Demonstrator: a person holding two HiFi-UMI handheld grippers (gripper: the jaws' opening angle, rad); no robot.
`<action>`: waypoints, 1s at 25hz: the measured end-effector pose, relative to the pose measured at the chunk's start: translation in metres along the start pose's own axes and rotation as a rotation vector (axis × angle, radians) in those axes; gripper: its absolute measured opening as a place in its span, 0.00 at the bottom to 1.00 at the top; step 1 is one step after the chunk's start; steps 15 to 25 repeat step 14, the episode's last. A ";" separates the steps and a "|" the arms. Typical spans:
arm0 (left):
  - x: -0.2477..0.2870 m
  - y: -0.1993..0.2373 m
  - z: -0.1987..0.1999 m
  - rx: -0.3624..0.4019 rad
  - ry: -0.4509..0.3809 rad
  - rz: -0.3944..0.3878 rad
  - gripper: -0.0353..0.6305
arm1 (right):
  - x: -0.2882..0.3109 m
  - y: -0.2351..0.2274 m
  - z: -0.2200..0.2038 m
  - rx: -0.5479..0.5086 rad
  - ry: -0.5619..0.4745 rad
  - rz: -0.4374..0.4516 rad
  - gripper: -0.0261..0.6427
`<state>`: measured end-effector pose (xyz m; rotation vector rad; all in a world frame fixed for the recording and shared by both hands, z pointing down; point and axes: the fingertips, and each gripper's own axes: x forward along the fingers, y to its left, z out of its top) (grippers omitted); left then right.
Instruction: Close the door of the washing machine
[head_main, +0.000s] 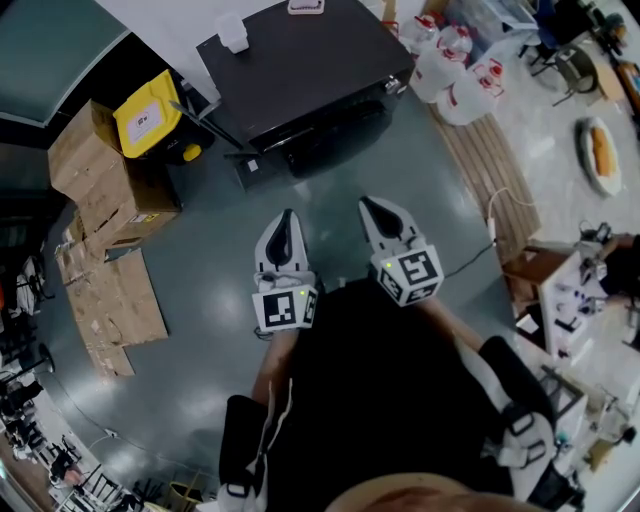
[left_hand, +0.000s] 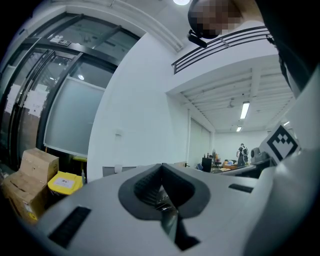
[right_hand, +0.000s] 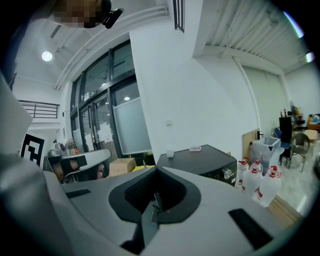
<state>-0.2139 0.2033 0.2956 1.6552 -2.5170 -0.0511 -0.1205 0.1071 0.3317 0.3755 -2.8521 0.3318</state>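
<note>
On the grey floor in the head view, the black washing machine (head_main: 300, 60) stands at the far side, well apart from both tongs. Cardboard boxes (head_main: 100, 170) lie to its left and water jugs (head_main: 455, 60) to its right. The left gripper (head_main: 287, 218) and right gripper (head_main: 375, 205) point toward it. In the left gripper view, the jaws are clenched on nothing. In the right gripper view, the jaws are pressed together and empty, with the machine beyond them.

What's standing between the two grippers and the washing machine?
Nothing visible: only bare floor separates the left gripper and right gripper from the washing machine. The cardboard boxes sit off left, water jugs off right.
</note>
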 end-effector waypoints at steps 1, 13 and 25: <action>-0.001 0.000 0.000 -0.002 -0.002 0.000 0.06 | -0.001 0.001 0.000 -0.001 0.000 -0.001 0.05; -0.007 0.001 -0.002 -0.012 -0.003 -0.004 0.06 | -0.004 0.007 -0.006 -0.005 0.000 -0.001 0.05; -0.008 0.001 -0.002 -0.012 -0.003 -0.005 0.06 | -0.004 0.007 -0.007 -0.006 -0.003 0.000 0.05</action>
